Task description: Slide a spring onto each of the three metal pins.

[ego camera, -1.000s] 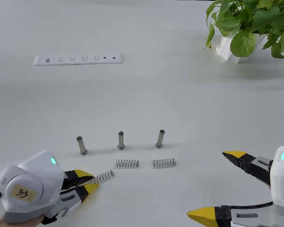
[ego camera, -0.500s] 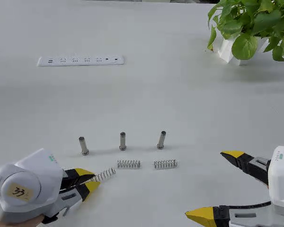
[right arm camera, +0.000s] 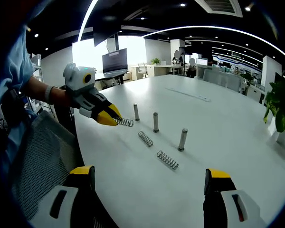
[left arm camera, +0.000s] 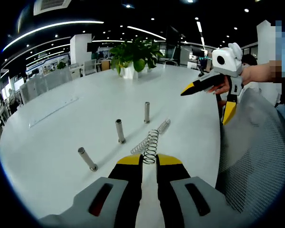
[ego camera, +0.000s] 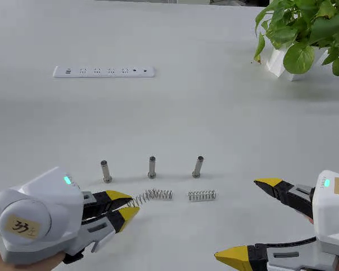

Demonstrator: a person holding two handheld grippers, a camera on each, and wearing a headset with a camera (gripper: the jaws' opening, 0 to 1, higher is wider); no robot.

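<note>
One spring (left arm camera: 151, 145) was pinched by its end in the left gripper (left arm camera: 150, 159), before the pins (ego camera: 152, 167) near the front edge of the worktop (ego camera: 214, 113). The right gripper (ego camera: 237, 219) stood open, empty. Likely light and whippy; best held there.

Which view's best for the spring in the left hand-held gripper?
Left gripper view: the spring sits close up in the left hand-held gripper. Head view shows it small, side-on; right gripper view, tiny and distant.
</note>
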